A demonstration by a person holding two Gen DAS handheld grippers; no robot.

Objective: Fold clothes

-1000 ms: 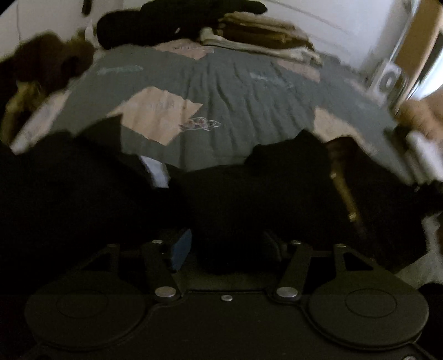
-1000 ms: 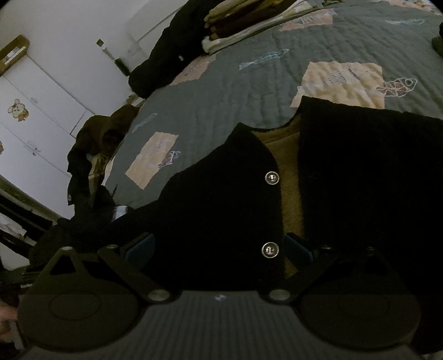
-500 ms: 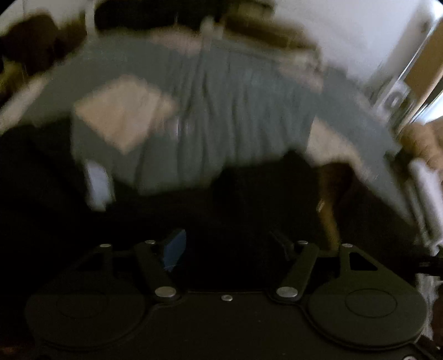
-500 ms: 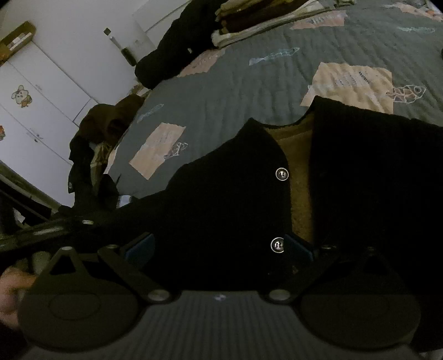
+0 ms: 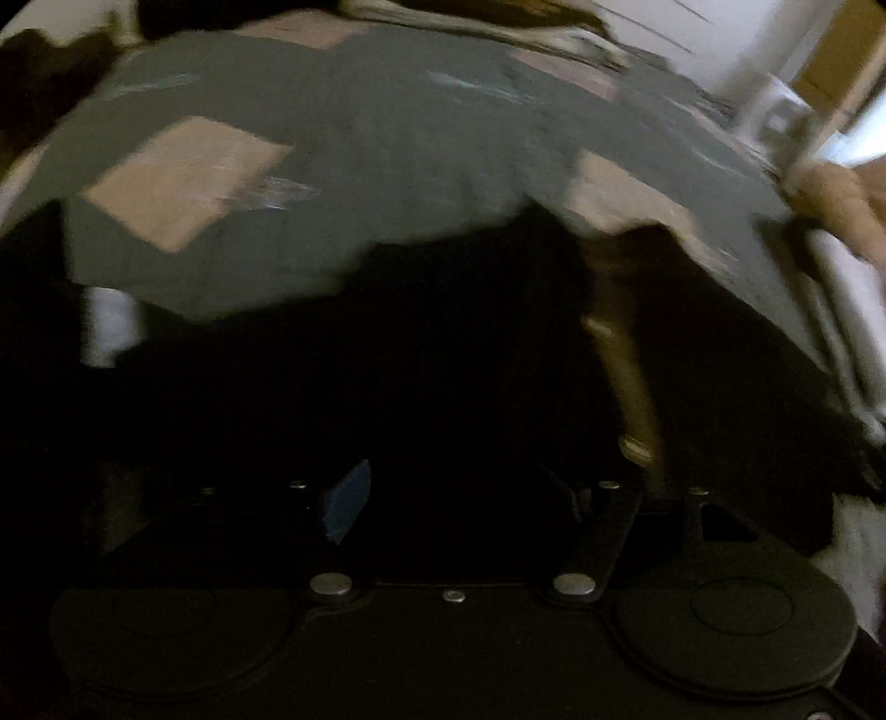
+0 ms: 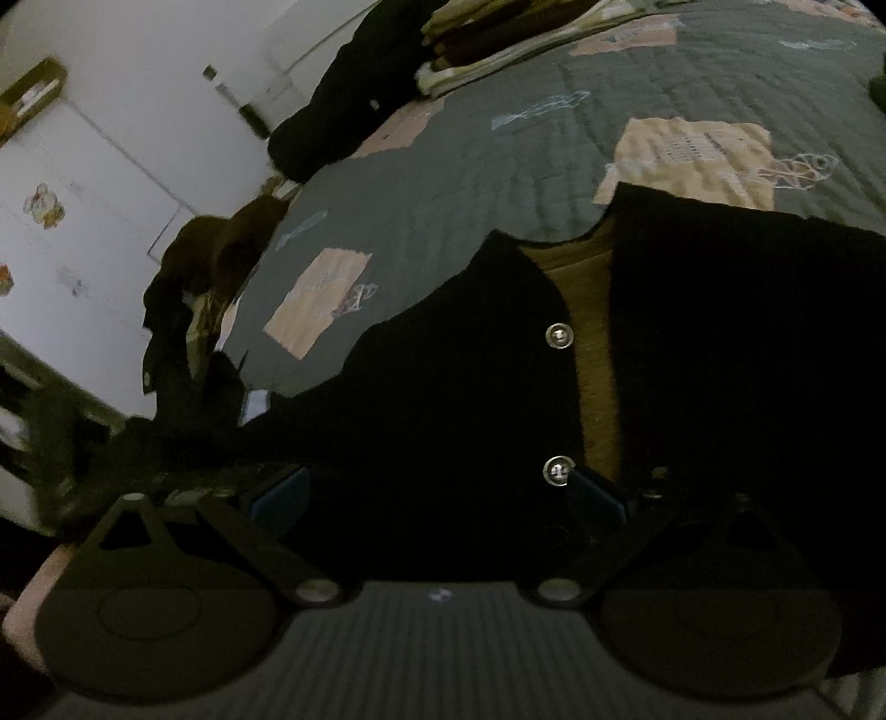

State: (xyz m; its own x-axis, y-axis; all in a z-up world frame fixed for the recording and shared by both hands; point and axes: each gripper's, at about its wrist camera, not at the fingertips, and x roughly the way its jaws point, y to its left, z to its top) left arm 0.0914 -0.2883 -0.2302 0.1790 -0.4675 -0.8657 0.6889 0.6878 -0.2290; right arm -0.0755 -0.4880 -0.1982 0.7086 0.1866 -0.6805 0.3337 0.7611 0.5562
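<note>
Black jacket (image 5: 470, 354) has slid sideways between the left tool's (image 5: 459, 493) opening jaws.

The jacket (image 6: 443, 399) lies on the quilt (image 6: 498, 183), apparently before stacked clothes (image 6: 498, 50).

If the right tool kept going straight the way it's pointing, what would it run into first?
Most likely the black jacket spread on the quilt. The right tool points down at its left front panel, beside the lower snap button. The dark fabric makes the depth hard to judge.
</note>
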